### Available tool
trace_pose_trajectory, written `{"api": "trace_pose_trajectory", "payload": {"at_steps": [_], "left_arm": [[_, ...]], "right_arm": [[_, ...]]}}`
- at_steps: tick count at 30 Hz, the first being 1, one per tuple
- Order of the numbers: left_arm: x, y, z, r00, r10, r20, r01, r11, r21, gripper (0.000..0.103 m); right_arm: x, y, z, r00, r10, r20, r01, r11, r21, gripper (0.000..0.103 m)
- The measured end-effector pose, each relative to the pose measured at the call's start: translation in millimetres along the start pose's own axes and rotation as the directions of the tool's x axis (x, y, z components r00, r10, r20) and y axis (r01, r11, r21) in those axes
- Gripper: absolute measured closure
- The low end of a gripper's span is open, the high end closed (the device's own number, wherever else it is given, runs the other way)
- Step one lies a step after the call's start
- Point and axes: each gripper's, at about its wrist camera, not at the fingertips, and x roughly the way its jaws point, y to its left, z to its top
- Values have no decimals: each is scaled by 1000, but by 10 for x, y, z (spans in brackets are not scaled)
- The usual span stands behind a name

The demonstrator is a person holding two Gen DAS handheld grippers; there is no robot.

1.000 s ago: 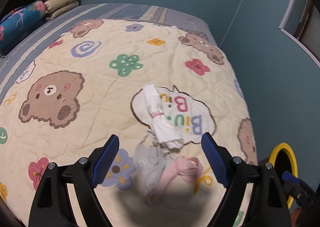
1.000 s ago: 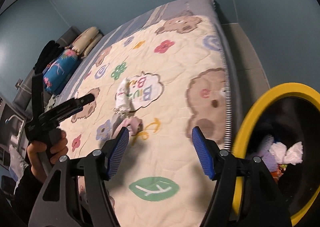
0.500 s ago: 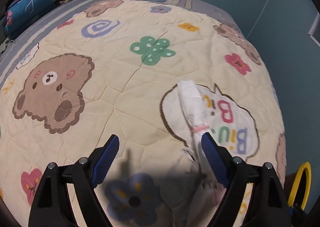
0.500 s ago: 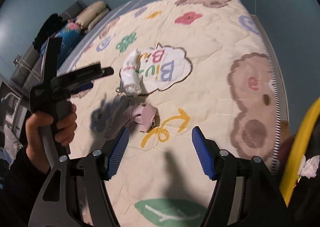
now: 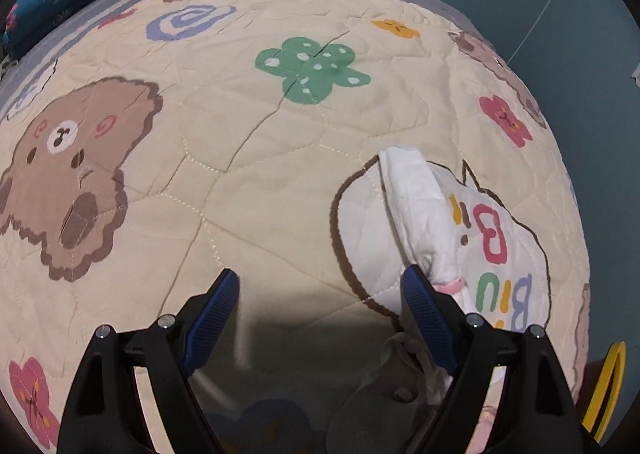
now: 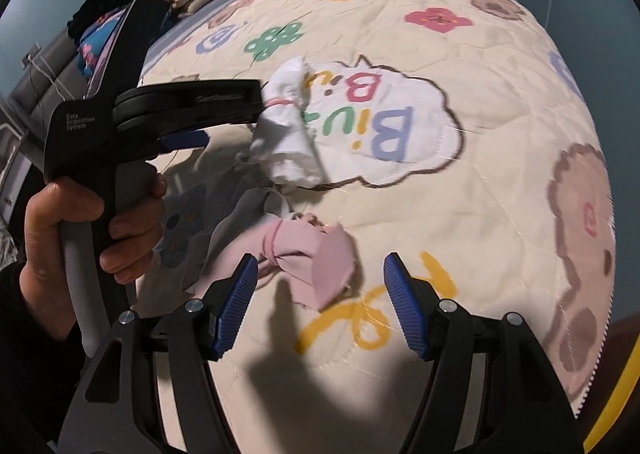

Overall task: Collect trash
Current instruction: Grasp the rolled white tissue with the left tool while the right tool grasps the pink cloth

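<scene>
Now both open jaws are being held over the bed (image 5: 248, 158), where the white bundle (image 5: 420, 210) and pink wad (image 6: 308, 258) are lying, and quilt could be pinched by mistake.

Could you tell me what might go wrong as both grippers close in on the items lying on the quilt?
The left gripper is off-centre: the white wad sits by one pad, so closing may miss it. The right gripper could pinch the quilt along with the pink cloth. The two grippers work close together and might collide.
</scene>
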Motion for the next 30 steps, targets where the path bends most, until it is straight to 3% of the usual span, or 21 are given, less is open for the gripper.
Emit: {"api": "trace_pose_trajectory", "payload": {"at_steps": [2, 5, 7, 8, 9, 18, 30], "left_arm": [[15, -16, -1, 1000, -14, 3, 14, 1000, -5, 25], [11, -99, -21, 999, -37, 5, 37, 999, 17, 47], [17, -171, -39, 999, -39, 7, 39, 998, 57, 78], [20, -194, -48, 999, -41, 6, 41, 997, 67, 86], [25, -208, -58, 999, -53, 1, 53, 996, 68, 101], [-200, -179, -83, 996, -78, 32, 76, 995, 68, 103], [-856, 23, -224, 990, -106, 88, 97, 990, 106, 103]], "right_arm": [[62, 58, -9, 1000, -10, -4, 10, 1000, -21, 43], [101, 130, -28, 999, -33, -1, 33, 998, -48, 55], [125, 165, -42, 999, -54, -2, 54, 997, -61, 67], [133, 166, -50, 998, -64, -5, 64, 996, -61, 83], [138, 163, -60, 998, -65, -9, 64, 996, -58, 85], [-15, 74, -56, 1000, -12, -17, 12, 1000, 1, 94], [-732, 5, -236, 997, 25, 67, -26, 999, 22, 95]]}}
